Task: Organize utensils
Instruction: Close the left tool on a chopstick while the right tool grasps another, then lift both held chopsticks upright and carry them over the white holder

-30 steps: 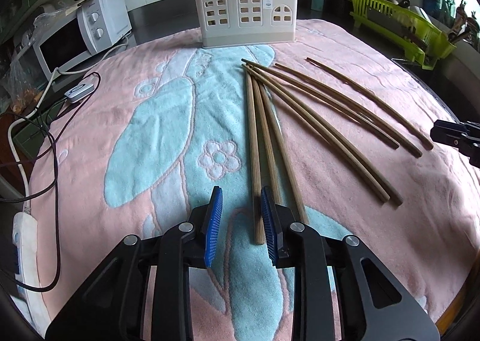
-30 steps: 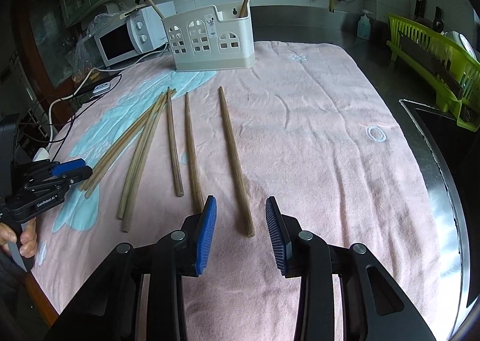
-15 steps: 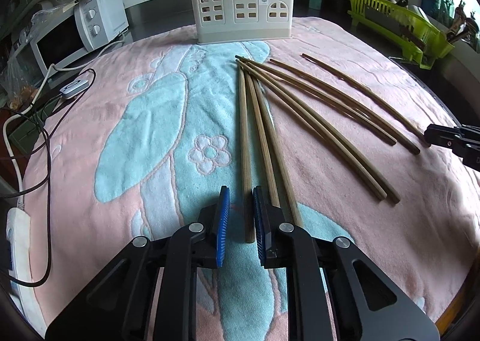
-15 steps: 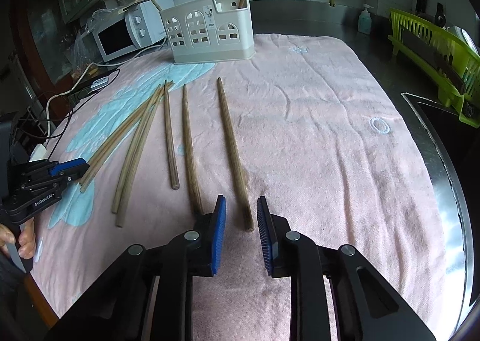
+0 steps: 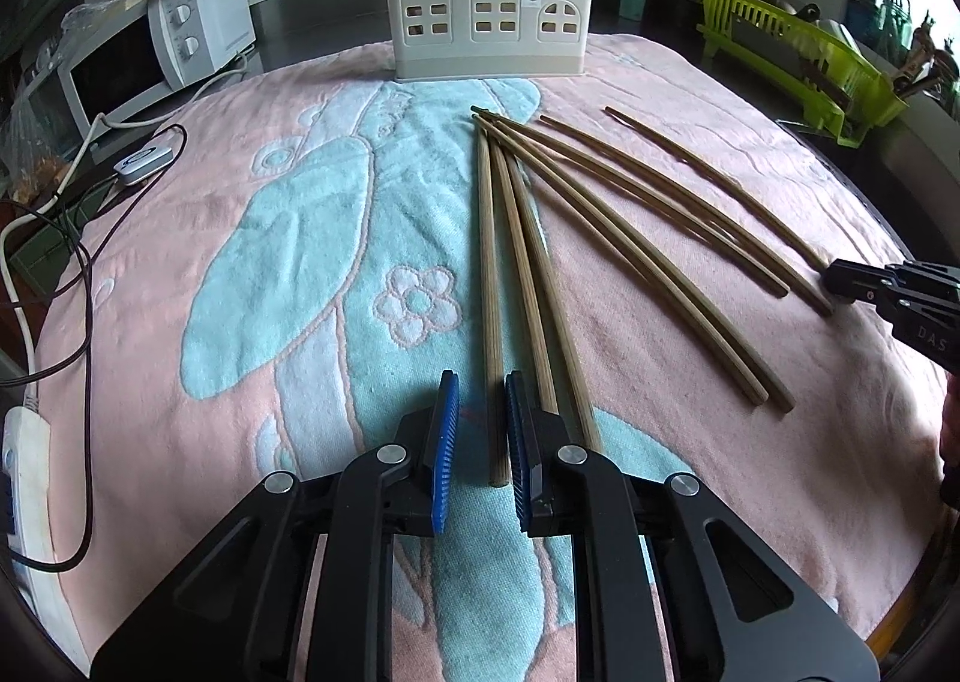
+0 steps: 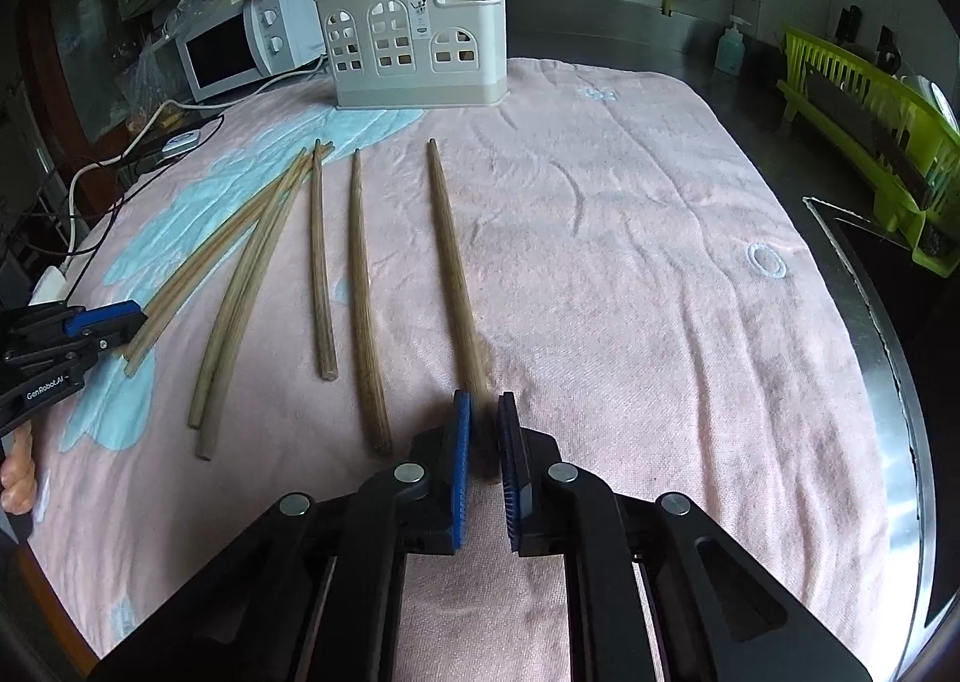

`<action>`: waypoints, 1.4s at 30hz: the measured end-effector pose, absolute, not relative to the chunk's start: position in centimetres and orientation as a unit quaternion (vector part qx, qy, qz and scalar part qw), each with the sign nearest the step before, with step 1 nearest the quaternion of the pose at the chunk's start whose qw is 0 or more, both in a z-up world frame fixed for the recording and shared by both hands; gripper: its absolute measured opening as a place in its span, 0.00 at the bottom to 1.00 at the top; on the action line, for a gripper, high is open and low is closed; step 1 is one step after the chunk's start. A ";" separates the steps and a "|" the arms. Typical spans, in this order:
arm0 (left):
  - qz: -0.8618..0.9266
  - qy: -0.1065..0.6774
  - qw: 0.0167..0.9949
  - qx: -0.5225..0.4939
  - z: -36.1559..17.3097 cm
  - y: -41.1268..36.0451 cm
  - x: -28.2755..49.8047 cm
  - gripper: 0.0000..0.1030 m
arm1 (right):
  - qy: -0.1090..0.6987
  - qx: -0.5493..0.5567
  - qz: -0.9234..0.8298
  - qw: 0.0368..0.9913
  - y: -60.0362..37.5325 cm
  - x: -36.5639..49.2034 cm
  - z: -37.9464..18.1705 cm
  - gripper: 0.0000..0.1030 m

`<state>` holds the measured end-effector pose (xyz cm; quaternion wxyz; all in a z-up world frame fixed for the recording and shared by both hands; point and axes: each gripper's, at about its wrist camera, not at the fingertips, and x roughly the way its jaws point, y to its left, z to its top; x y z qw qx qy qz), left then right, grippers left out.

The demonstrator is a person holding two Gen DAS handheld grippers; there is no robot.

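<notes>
Several long wooden chopsticks lie on a pink and teal towel [image 5: 240, 274]. My left gripper [image 5: 480, 400] has its blue pads close on either side of the near end of the leftmost chopstick [image 5: 487, 274], with a small gap showing. My right gripper [image 6: 483, 412] is nearly closed around the near end of the rightmost chopstick [image 6: 450, 250]. A cream utensil holder [image 5: 489, 16] stands at the far edge of the towel with two sticks in it; it also shows in the right wrist view [image 6: 414, 46].
A white microwave [image 5: 150, 64] and cables [image 5: 54, 286] are at the left. A green dish rack [image 5: 798, 52] stands at the right. A metal sink edge [image 6: 870, 286] runs along the right of the towel.
Both grippers moved forward and narrowed from wide open, each now straddling the near end of a chopstick.
</notes>
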<state>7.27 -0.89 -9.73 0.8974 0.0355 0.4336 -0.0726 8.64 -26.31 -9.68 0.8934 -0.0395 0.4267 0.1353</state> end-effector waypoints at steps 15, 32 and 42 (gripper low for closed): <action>-0.076 0.395 0.916 0.017 -7.1 -0.3 6.6 0.05 | 0.360 -0.026 0.154 0.920 -26.3 7.0 -4.0 0.06; -0.073 0.314 0.947 0.012 0.1 0.1 9.4 0.05 | 0.288 -0.028 0.178 0.940 -25.1 10.9 5.1 0.06; -0.074 0.288 0.955 -0.008 3.6 1.3 12.8 0.05 | 0.281 -0.036 0.188 0.941 -24.2 15.1 9.1 0.06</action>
